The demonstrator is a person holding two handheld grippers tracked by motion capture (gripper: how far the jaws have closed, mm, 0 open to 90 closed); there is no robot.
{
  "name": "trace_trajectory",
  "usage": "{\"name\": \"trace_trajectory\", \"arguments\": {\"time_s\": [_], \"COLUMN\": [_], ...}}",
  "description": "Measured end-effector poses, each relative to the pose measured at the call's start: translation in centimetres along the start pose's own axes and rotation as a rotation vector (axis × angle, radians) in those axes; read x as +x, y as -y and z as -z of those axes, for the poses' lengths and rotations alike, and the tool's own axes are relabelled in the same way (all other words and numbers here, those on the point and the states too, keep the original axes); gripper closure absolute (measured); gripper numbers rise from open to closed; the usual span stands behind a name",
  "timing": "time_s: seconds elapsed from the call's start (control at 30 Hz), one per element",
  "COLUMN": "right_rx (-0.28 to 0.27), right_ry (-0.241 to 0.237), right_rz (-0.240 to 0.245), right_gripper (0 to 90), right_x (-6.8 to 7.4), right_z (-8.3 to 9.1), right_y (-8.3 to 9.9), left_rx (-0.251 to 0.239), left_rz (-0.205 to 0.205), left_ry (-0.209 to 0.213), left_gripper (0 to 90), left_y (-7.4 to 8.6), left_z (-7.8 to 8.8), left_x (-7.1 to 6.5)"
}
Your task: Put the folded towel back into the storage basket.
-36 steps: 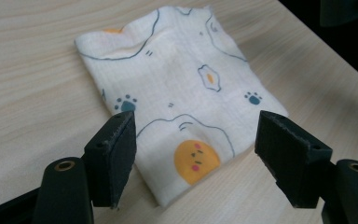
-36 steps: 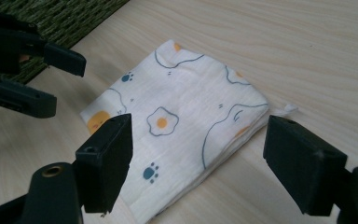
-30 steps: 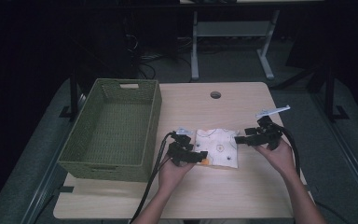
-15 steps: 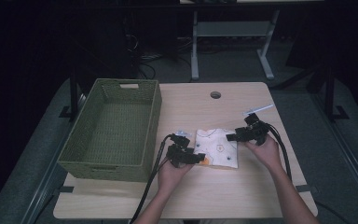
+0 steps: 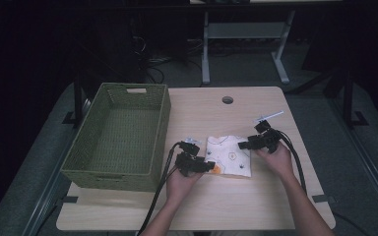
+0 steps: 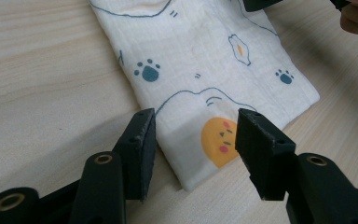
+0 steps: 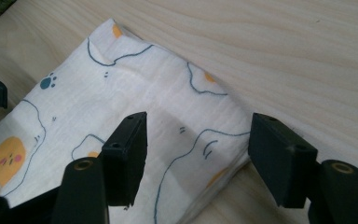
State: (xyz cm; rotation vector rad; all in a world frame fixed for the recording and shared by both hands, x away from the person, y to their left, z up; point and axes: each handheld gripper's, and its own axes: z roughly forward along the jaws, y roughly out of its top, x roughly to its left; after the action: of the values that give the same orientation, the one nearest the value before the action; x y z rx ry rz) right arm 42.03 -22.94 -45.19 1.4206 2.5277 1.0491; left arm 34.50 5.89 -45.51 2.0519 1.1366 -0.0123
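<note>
A folded white cloth (image 5: 229, 156) printed with paw marks and orange chick faces lies flat on the wooden table (image 5: 216, 206). My left gripper (image 5: 204, 166) sits low at its near left corner. In the left gripper view the cloth (image 6: 200, 60) has its corner with the orange face between the jaws of the left gripper (image 6: 196, 149); the jaws have just been closing and do not press on it. My right gripper (image 5: 243, 145) is at the far right corner. The right gripper (image 7: 200, 158) straddles the folded edge of the cloth (image 7: 121, 93), its jaws also just closing, pads apart from the fabric.
A green woven basket (image 5: 123, 132) stands on the table's left side, close to my left hand. A round cable hole (image 5: 227, 100) lies near the far edge. Cables trail from both grippers toward the near edge. Dark floor and a desk frame lie beyond.
My right gripper has moved left and down onto the cloth's far right corner. The left hand has stayed at the near left corner.
</note>
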Motion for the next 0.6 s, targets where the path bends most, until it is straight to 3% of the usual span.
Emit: {"name": "trace_trajectory", "arguments": {"time_s": [0.2, 0.37, 0.6], "right_rx": [0.019, 0.042, 0.050], "right_ry": [0.014, 0.044, 0.098], "right_rz": [0.007, 0.029, 0.067], "right_gripper": [37.2, 38.7, 43.9], "right_x": [0.1, 0.4, 1.0], "right_z": [-0.4, -0.9, -1.1], "right_y": [0.1, 0.3, 0.2], "left_rx": [0.033, 0.033, 0.039], "left_rz": [-0.004, -0.010, -0.058], "left_ry": [-0.014, -0.026, -0.053], "left_gripper": [49.3, 53.1, 63.6], "left_y": [0.2, 0.2, 0.3], "left_z": [-0.7, -0.8, -1.0], "left_x": [-0.1, -0.1, -0.6]}}
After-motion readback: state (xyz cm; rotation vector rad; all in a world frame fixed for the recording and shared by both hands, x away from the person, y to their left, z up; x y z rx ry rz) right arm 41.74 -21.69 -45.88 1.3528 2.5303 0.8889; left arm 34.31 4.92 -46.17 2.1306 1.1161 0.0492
